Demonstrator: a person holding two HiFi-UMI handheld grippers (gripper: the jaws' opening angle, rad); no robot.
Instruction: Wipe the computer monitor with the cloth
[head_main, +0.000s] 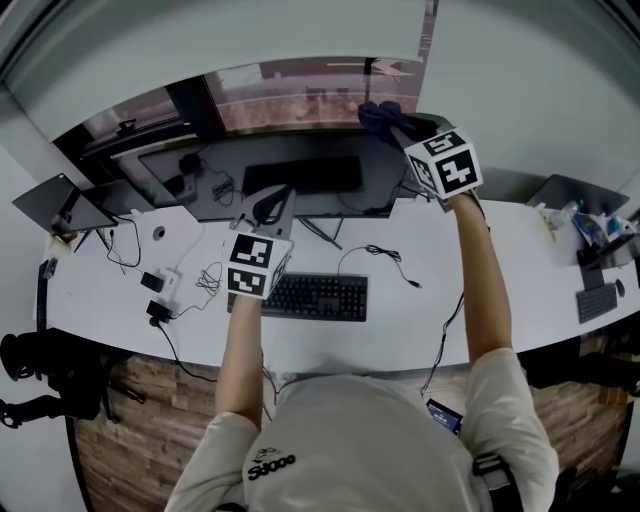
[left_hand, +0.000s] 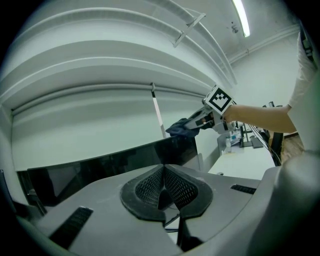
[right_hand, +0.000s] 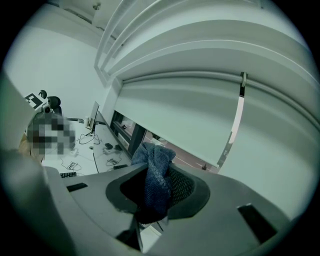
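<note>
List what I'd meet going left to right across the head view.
Tilted dark screen → white power adapter → black keyboard → blue cloth held in the right gripper → second keyboard at the far right edge.

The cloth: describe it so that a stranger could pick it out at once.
Start at the long white desk and find the wide dark monitor at its middle. At the monitor's upper right corner, the right gripper is shut on a crumpled dark blue cloth. It is the only soft, fuzzy thing there, unlike the keyboard and cables below.
</note>
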